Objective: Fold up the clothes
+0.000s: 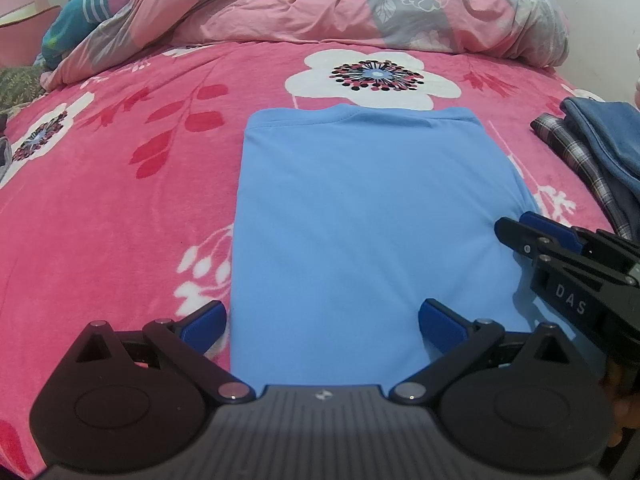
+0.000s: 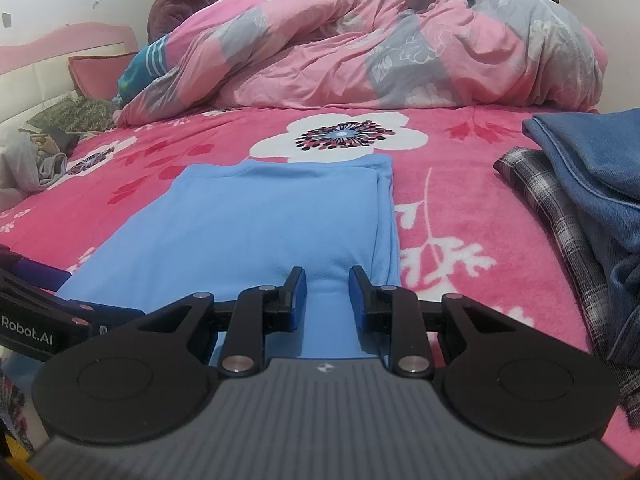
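A light blue shirt [image 1: 360,220] lies folded into a long rectangle on the pink flowered bed cover [image 1: 120,200]. My left gripper [image 1: 322,322] is open wide at the shirt's near edge, its left finger off the cloth and its right finger over it. My right gripper [image 2: 328,300] is partly open, and a raised fold of the blue shirt [image 2: 260,220] sits between its blue pads near the shirt's near right corner. The right gripper also shows in the left wrist view [image 1: 520,228] at the shirt's right edge. The left gripper's side [image 2: 36,304] shows at the left of the right wrist view.
A bunched pink and grey duvet [image 2: 380,48] fills the far side of the bed. A pile of a blue garment [image 2: 592,160] on a plaid one [image 2: 552,208] lies at the right. A person [image 2: 180,4] sits at the far left by the headboard.
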